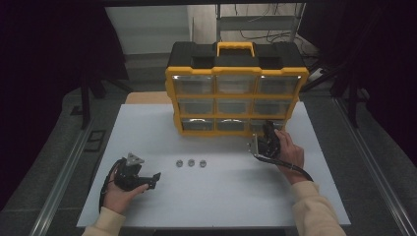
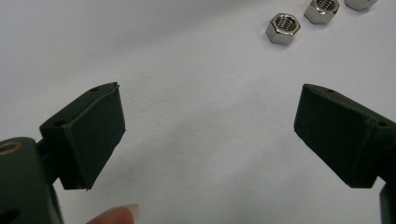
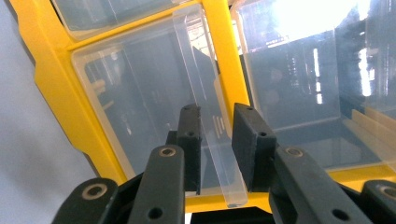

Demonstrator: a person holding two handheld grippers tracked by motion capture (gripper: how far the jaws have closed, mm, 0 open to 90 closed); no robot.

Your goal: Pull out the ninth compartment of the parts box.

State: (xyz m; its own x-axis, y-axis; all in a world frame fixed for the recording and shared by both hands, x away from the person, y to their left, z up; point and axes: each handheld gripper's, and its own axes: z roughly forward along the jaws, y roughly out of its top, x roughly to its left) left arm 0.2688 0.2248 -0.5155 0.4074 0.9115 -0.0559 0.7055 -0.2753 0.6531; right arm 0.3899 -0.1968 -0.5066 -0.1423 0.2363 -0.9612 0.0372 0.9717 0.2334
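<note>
A yellow and black parts organizer (image 1: 236,54) with clear drawers stands at the back of the white table (image 1: 216,196). My right gripper (image 1: 269,130) is at its bottom right drawer (image 1: 275,124). In the right gripper view the jaws (image 3: 218,112) straddle the clear pull tab (image 3: 219,154) of a drawer (image 3: 140,107), with the pads a little wider apart than the thin tab. My left gripper (image 1: 156,179) lies low over the table at the front left, open and empty (image 2: 210,126). Three steel hex nuts (image 1: 191,162) lie in a row ahead of it, the nearest nut (image 2: 282,28) beyond the jaws.
The organizer's yellow frame (image 3: 56,84) borders the drawers. Bare white table lies between the nuts and the front edge. Dark curtains and metal rails flank the table. A fingertip (image 2: 116,214) shows under the left gripper.
</note>
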